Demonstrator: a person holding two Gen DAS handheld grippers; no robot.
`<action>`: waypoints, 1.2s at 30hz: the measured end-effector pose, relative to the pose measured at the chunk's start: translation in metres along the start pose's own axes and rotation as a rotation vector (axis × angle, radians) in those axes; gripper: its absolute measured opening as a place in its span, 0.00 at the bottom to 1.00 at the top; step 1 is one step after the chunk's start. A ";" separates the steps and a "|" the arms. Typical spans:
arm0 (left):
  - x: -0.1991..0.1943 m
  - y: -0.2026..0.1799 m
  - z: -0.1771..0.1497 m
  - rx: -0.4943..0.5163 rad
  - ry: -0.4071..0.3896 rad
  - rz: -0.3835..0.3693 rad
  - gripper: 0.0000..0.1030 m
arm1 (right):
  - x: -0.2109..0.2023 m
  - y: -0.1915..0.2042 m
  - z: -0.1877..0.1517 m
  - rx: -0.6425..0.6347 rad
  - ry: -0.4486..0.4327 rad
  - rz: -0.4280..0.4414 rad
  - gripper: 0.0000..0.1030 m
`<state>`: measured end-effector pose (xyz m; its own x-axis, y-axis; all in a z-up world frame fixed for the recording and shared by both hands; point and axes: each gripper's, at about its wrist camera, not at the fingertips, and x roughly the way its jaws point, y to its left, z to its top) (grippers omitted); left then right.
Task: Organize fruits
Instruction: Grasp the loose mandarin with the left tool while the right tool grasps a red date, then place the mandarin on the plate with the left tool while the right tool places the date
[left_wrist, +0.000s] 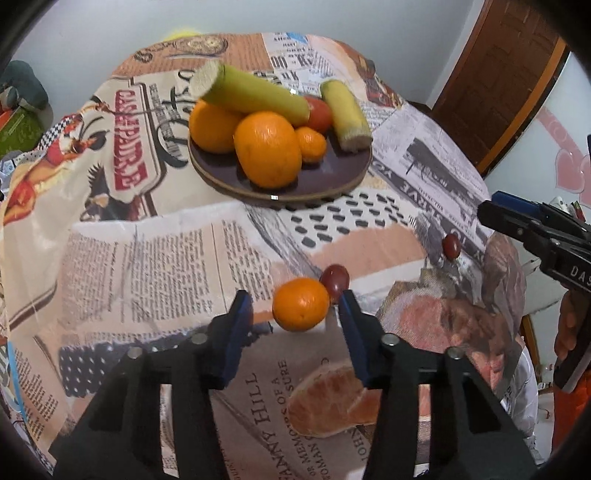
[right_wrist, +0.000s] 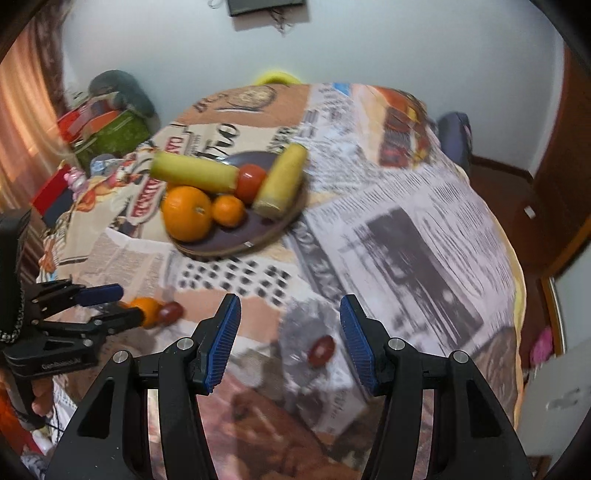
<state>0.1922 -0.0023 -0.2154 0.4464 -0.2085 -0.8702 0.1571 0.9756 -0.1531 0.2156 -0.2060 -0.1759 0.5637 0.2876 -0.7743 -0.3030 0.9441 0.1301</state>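
A dark round plate (left_wrist: 332, 177) on the table holds two oranges, a small mandarin, a tomato and two banana pieces; it also shows in the right wrist view (right_wrist: 258, 229). A loose mandarin (left_wrist: 300, 309) lies on the cloth between my left gripper's (left_wrist: 293, 310) open fingers, with a dark red grape (left_wrist: 335, 279) touching it behind. A second red grape (left_wrist: 451, 245) lies further right. In the right wrist view that grape (right_wrist: 322, 350) lies just ahead between my right gripper's (right_wrist: 290, 317) open fingers. The left gripper (right_wrist: 110, 302) shows there around the mandarin (right_wrist: 146, 308).
The table wears a newspaper-print cloth (left_wrist: 147, 258) that drops off at the right edge. Boxes and clutter (right_wrist: 103, 125) stand beyond the table's far left. A wooden door (left_wrist: 509, 74) is at the far right. My right gripper (left_wrist: 535, 225) reaches in from the right.
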 end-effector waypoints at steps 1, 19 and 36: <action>0.004 0.000 -0.001 -0.004 0.011 -0.005 0.37 | 0.001 -0.002 -0.002 0.007 0.007 -0.001 0.51; -0.007 0.005 0.001 -0.019 -0.029 0.023 0.32 | 0.042 -0.019 -0.031 0.042 0.135 0.039 0.24; -0.015 0.008 0.020 -0.011 -0.081 0.035 0.32 | 0.036 -0.007 -0.009 -0.009 0.069 0.042 0.20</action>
<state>0.2046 0.0068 -0.1936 0.5215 -0.1791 -0.8342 0.1313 0.9829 -0.1289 0.2313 -0.2040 -0.2104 0.4962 0.3153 -0.8089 -0.3322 0.9298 0.1586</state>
